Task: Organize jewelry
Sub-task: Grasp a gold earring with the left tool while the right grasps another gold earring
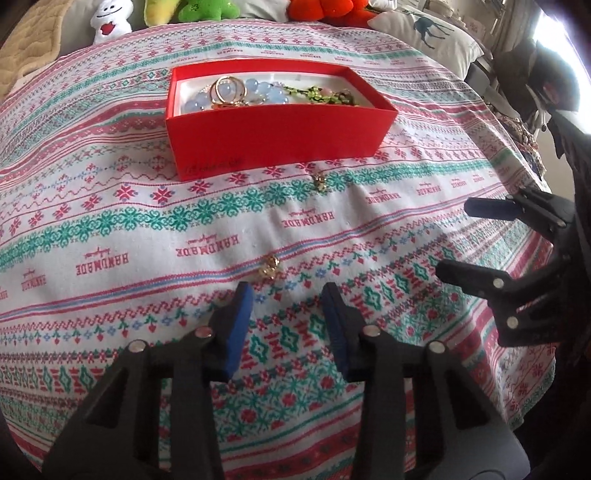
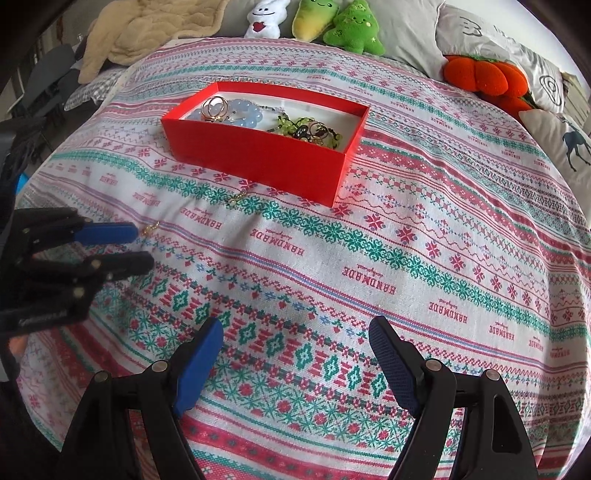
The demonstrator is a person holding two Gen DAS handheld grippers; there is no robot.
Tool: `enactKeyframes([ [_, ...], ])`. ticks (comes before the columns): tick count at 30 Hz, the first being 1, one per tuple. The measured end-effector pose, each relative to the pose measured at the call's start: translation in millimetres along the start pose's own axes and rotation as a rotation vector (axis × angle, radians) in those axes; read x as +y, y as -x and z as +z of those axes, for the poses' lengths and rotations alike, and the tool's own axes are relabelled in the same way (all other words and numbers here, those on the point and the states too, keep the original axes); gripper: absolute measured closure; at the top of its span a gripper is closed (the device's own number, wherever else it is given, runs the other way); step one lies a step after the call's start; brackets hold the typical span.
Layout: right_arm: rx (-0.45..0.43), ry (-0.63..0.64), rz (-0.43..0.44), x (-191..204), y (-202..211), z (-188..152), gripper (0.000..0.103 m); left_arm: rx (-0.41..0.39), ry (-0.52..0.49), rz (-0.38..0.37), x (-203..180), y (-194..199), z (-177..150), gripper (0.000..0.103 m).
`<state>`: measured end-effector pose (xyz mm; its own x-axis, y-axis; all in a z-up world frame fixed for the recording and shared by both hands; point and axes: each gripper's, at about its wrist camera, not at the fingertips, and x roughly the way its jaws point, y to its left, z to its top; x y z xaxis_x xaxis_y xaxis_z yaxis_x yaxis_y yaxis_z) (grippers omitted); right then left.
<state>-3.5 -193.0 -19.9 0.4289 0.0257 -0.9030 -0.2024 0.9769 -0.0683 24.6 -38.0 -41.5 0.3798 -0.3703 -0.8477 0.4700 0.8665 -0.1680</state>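
Observation:
A red box (image 1: 273,144) (image 2: 258,155) stands on the patterned cloth and holds blue beads (image 1: 236,92), gold rings (image 2: 214,107) and a green bracelet (image 2: 295,123). A small gold piece (image 1: 270,266) (image 2: 149,229) lies just ahead of my left gripper (image 1: 286,295), which is open and empty. A second gold piece (image 1: 320,182) (image 2: 236,199) lies near the box's front. My right gripper (image 2: 295,328) is open and empty above the cloth. It also shows at the right of the left wrist view (image 1: 454,240). The left gripper shows at the left of the right wrist view (image 2: 142,247).
Plush toys (image 2: 351,26) and an orange plush (image 2: 487,77) line the far edge. Pillows (image 2: 554,140) lie at the right, a beige blanket (image 2: 140,33) at the far left. The cloth (image 2: 406,258) covers the whole surface.

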Motion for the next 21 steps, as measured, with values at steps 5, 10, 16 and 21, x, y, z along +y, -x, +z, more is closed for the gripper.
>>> enactKeyframes([
  [5,0.0,-0.002,0.002,-2,0,0,0.021,0.0,-0.016,0.022,-2,-8,6,0.063],
  [10,-0.002,-0.001,0.003,-3,0,0,0.021,0.002,-0.018,0.04,-5,-13,12,0.064],
  [16,0.002,-0.005,0.001,-3,-1,1,0.021,0.005,0.002,0.06,-2,-17,18,0.08],
  [21,-0.005,-0.007,0.003,-3,0,2,0.021,0.006,0.042,0.053,6,-15,18,0.092],
])
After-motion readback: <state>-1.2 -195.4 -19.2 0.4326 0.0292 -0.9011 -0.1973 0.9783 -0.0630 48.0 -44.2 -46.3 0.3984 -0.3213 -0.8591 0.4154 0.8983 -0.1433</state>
